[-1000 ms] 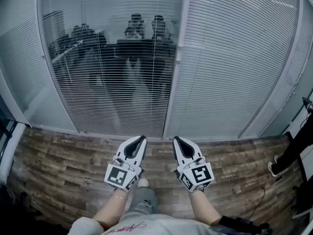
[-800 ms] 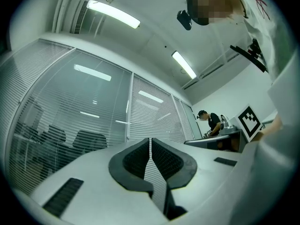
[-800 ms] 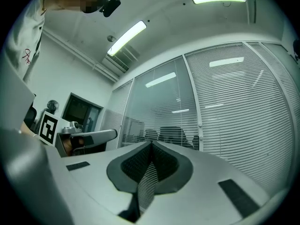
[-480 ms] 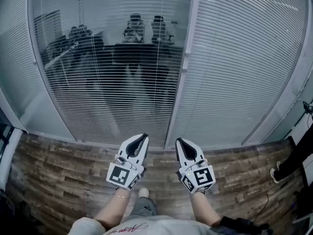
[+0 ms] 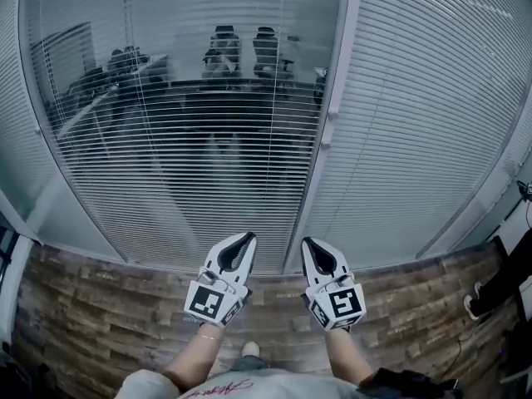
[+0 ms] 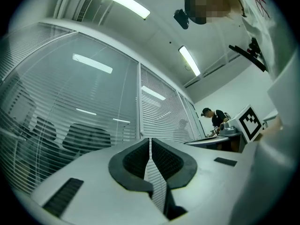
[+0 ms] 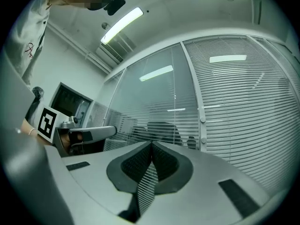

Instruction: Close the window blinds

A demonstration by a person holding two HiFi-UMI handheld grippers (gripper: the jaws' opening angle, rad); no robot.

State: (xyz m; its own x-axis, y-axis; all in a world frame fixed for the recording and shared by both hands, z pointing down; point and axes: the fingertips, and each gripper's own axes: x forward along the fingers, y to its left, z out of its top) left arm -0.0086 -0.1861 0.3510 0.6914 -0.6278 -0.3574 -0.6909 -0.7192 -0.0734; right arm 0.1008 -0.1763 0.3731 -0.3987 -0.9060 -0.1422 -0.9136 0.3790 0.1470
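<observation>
Two grippers are in play, neither on anything. The left gripper (image 5: 246, 238) has its jaws pressed together and nothing between them, and so does the right gripper (image 5: 306, 242). Both hang low over the wood floor (image 5: 100, 298), side by side and pointing at the foot of the glass wall.

The left blind (image 5: 183, 148) is far and left of the white post (image 5: 334, 98). Its slats lie flat, so chairs and a table show through. The right blind (image 5: 424, 115) is already turned to a solid white face. Judgement: only the left blind is left to close.

Control: the right gripper view shows a small knob (image 7: 202, 120) on the post and a thin upright line (image 7: 176, 114) in front of the slats. Whether that line is a tilt wand, a cord or a seam in the glass cannot be told.

Method for this step:
- Raise one gripper to the control and part its jaws before reaching it.
- Close squarely on the control itself, not on the slats.
- Turn or pull slowly and watch the slats tip.
- Stop when the room behind no longer shows.

Risk: a shut jaw pushed into the slats is likely to bend them.
</observation>
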